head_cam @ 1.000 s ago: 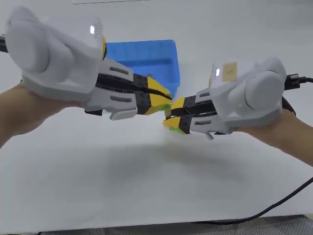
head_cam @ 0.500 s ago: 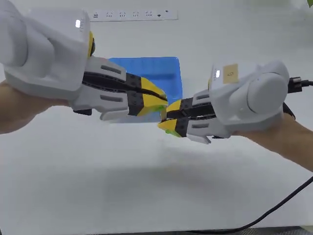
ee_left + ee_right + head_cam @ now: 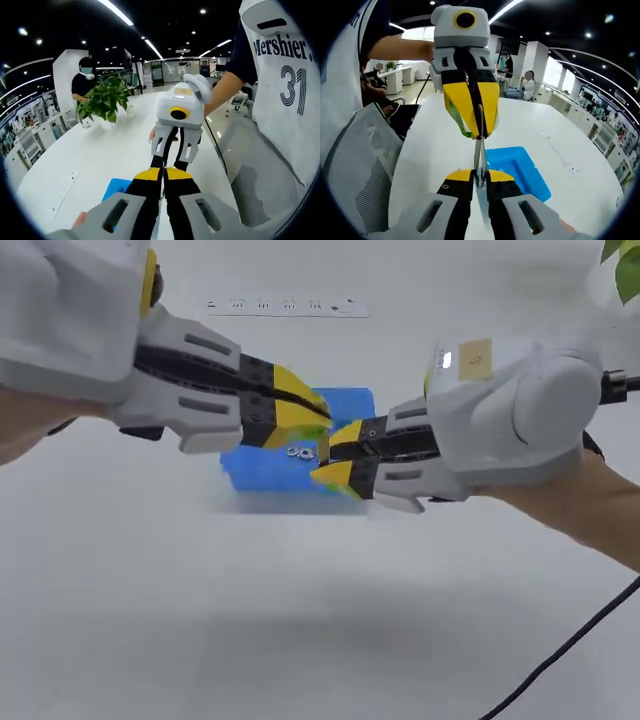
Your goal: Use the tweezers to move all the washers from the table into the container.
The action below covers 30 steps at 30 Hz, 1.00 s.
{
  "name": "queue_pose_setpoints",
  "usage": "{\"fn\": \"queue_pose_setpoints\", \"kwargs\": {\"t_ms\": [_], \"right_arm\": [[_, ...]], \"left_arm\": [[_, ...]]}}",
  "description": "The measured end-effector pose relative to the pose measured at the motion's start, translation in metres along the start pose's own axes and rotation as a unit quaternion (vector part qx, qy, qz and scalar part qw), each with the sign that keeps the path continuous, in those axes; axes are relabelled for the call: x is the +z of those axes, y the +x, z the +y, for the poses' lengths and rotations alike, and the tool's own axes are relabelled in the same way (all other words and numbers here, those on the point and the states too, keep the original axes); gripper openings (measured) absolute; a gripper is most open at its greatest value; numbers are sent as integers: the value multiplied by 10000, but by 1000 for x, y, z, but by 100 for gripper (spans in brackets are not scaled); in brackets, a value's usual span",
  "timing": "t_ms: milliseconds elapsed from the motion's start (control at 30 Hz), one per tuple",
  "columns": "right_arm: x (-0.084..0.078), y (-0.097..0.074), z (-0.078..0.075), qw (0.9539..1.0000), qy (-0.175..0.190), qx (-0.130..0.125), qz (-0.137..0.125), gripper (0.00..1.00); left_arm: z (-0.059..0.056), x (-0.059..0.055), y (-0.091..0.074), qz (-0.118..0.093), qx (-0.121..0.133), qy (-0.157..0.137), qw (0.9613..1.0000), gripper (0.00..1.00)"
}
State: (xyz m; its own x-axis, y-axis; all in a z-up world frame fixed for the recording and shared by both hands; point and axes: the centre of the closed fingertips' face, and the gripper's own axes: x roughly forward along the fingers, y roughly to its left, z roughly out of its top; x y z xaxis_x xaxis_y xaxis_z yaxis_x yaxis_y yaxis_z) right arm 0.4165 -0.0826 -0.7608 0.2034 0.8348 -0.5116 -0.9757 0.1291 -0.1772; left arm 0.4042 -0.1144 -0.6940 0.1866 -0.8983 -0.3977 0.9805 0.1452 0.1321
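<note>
In the head view my left gripper [image 3: 318, 418] and right gripper [image 3: 325, 455] meet tip to tip above the blue container [image 3: 262, 472], which holds a few small washers [image 3: 299, 452]. In the right gripper view, thin metal tweezers [image 3: 480, 150] run from my right gripper [image 3: 479, 179] up into the yellow tips of the left gripper [image 3: 480, 134]; both pairs of jaws are shut on them. A green strip hangs at the left gripper's tips. In the left gripper view my left gripper [image 3: 163, 172] is shut, facing the right gripper [image 3: 169, 161].
A white power strip [image 3: 288, 307] lies at the far side of the white table [image 3: 200, 620]. Plant leaves [image 3: 625, 265] show at the top right. A black cable [image 3: 570, 640] trails from the right gripper across the table's near right. A person stands beside a potted plant [image 3: 102, 100].
The head camera has tilted up, so the container sits lower in view and the washers inside it show. The grippers stay tip to tip, the left one a little higher.
</note>
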Motion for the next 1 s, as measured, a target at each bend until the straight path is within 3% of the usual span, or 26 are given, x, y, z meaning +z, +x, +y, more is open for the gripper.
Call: {"fn": "queue_pose_setpoints", "kwargs": {"t_ms": [200,367,500,567,600,633,700,733,767,1000], "right_arm": [[8,10,-23,9999,-132,-86,-32,11],[2,20,-41,9998,-162,-130,26,11],[-13,31,-50,9996,-157,-124,210,11],[-18,35,-52,9995,-143,-115,262,11],[-21,37,-54,9994,-132,-104,287,11],[-22,38,-54,9994,-123,-96,296,11],[-31,44,-58,9994,-60,-48,343,11],[-33,47,-60,9994,-25,-36,354,11],[-37,50,-62,9993,6,-38,376,11],[-55,70,-67,9987,92,46,508,11]], "left_arm": [[25,-2,-5,-11,80,125,9999,6],[40,-9,-3,8,155,155,9998,6],[46,-22,3,79,155,94,9998,6],[42,-22,2,118,145,89,9998,6],[57,-36,6,124,136,49,9998,6],[62,-41,8,128,132,25,9998,6],[57,-37,6,177,141,-6,9997,6],[69,-53,11,214,156,-16,9996,6],[73,-58,13,237,158,-28,9996,6],[80,-76,20,447,134,-136,9988,6]]}}
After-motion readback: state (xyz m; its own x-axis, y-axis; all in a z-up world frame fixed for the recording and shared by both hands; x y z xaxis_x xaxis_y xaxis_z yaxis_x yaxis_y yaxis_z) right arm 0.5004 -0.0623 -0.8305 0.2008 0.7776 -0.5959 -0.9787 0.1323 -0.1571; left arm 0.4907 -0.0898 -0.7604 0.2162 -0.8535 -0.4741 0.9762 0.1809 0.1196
